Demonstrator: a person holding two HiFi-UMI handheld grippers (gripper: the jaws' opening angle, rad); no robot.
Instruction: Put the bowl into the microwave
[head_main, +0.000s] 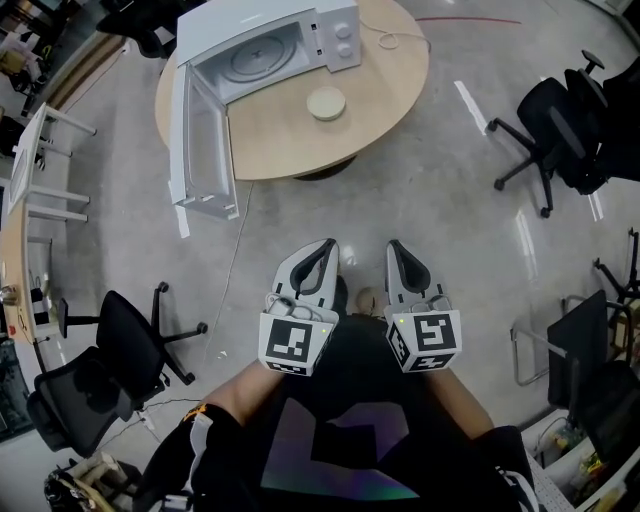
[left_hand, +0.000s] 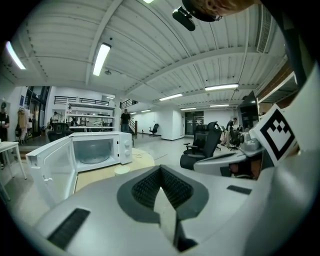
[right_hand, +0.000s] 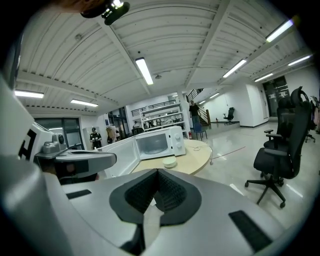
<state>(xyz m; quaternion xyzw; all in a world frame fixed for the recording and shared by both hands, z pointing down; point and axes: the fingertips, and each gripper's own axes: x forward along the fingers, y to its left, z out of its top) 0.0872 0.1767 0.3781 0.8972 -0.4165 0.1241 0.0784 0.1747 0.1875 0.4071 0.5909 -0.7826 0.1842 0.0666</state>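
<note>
Approach is the step in hand, by my reading: nothing is gripped and the person stands on the open floor (head_main: 420, 210), well apart from the round table (head_main: 390, 90). The left tongs (head_main: 326, 246) and right tongs (head_main: 394, 246) are held side by side close to the body, each pair pressed together at the tips with nothing between them.

The bowl (head_main: 327, 103), pale and shallow, sits on the table just on the near side of the microwave (head_main: 270, 45), below its right end where the knobs are. The microwave door (head_main: 200, 150) stands fully swung out to the left, so the cavity and its glass plate lie open and unblocked.

To do this well, walk up to the table's near edge first and spread one pair of tongs wide before reaching. The right tongs look better placed, as the bowl lies right of the cavity. Pinching the near rim, one tip inside and one outside, seems surest; a low wall could slip from a shallow grip. Lift only enough to clear the cavity's sill, carry the bowl left and far, and keep clear of the door.
</note>
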